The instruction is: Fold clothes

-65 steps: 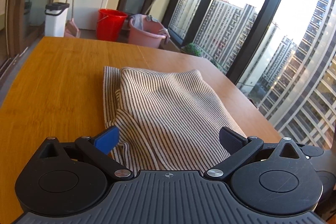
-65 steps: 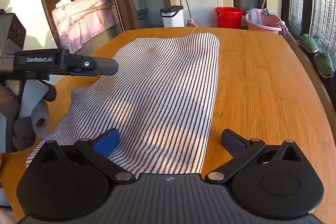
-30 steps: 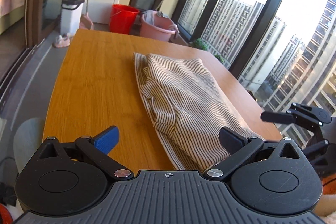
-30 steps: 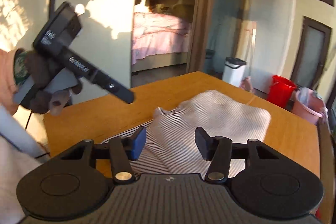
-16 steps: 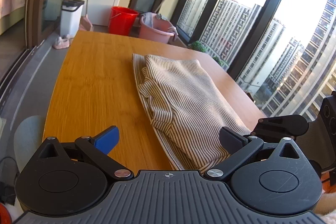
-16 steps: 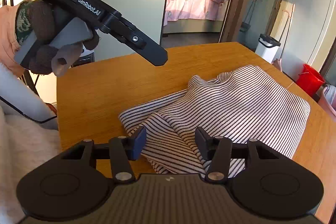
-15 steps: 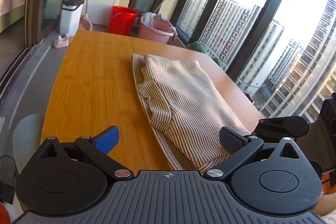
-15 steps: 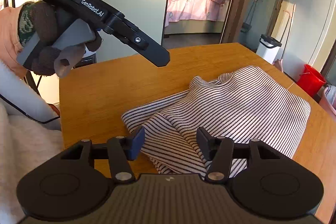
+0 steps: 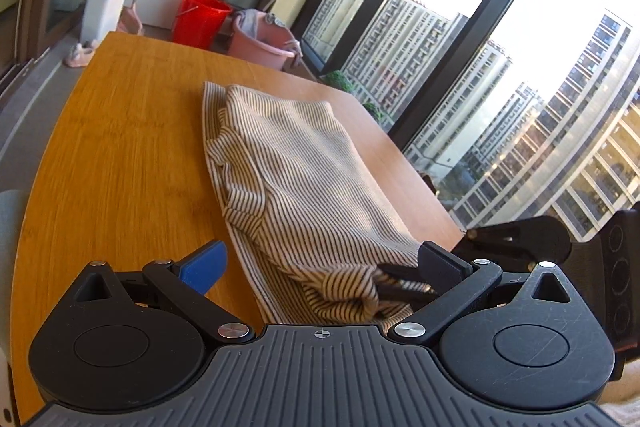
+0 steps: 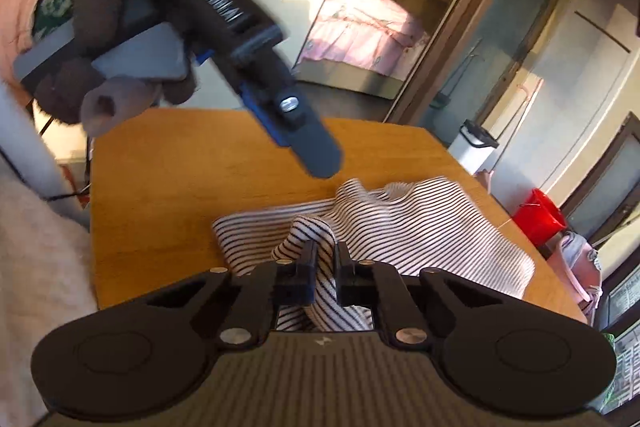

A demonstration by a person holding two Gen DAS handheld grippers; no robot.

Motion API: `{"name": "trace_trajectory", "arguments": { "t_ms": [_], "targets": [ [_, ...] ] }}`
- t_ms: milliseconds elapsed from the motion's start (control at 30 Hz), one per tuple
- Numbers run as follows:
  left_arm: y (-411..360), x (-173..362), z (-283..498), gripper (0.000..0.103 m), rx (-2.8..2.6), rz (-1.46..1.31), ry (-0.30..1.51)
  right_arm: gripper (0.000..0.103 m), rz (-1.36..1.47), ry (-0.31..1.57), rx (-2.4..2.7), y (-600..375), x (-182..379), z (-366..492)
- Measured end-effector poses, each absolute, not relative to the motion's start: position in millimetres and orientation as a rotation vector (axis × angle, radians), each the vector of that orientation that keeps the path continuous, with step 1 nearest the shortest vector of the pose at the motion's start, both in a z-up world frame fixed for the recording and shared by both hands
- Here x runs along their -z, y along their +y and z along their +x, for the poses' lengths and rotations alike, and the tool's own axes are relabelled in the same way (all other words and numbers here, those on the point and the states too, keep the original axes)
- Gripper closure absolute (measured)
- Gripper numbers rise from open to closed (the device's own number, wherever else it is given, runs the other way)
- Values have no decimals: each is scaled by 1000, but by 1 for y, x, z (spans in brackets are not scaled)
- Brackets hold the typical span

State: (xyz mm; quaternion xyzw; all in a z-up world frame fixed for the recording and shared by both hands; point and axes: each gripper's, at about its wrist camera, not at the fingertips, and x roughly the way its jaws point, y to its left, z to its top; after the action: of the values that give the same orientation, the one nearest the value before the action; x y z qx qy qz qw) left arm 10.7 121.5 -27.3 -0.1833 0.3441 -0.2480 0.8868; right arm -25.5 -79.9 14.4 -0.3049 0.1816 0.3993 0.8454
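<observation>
A black-and-white striped garment (image 9: 296, 187) lies folded lengthwise on the wooden table (image 9: 120, 155); it also shows in the right wrist view (image 10: 432, 231). My right gripper (image 10: 325, 267) is shut on a raised fold of the garment's near corner. In the left wrist view the right gripper (image 9: 404, 281) enters from the right and pinches that corner. My left gripper (image 9: 320, 261) is open, its fingers either side of the garment's near end, just above it. In the right wrist view the left gripper (image 10: 304, 143) hangs above the table beyond the garment.
A red bucket (image 9: 200, 19), a pink basin (image 9: 260, 43) and a white bin (image 9: 104, 7) stand on the floor beyond the table's far end. Large windows run along the right side. The person's pale fleece sleeve (image 10: 36, 227) is at the left.
My right gripper has closed on the garment's near corner and lifted a fold. The left gripper has moved closer over the near end and stays open.
</observation>
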Motion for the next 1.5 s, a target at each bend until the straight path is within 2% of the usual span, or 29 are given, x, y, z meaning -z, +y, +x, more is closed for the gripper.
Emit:
{"name": "trace_trajectory", "arguments": {
  "t_ms": [267,300,367,400,433,467,500,633,700,867,1167,1233,1400,1500],
  "targets": [
    [113,57,18,0,663,-660,835,94,-532,513,-885,-87,9,-20],
    [110,62,19,0,679,-689,855,90,-494,518,-895,-93,7,-20],
    [107,70,21,0,707,-742,883,74,-423,519,-898,-105,0,-18],
    [104,72,25,0,712,-757,882,61,-396,512,-887,-112,-3,-16],
    [101,73,28,1,716,-764,877,53,-378,507,-872,-118,-4,-15],
    [99,73,29,2,715,-761,875,51,-368,508,-860,-123,-4,-16],
    [97,74,31,6,710,-752,875,51,-359,511,-849,-128,-4,-16],
    [91,76,39,37,691,-718,878,49,-364,520,-813,-140,-3,-21],
    [94,70,42,42,684,-709,843,49,-377,513,-811,-140,-3,-23],
    [97,48,41,42,661,-618,727,49,-413,492,-802,-123,3,-18],
    [107,58,32,22,637,-621,750,47,-549,503,-890,-97,8,-12],
    [108,57,32,16,639,-621,749,42,-624,503,-918,-95,4,-16],
    [106,60,31,8,642,-618,753,41,-844,480,-891,-80,11,-22],
    [107,61,29,7,637,-621,757,43,-810,488,-891,-72,13,-13]
  ]
}}
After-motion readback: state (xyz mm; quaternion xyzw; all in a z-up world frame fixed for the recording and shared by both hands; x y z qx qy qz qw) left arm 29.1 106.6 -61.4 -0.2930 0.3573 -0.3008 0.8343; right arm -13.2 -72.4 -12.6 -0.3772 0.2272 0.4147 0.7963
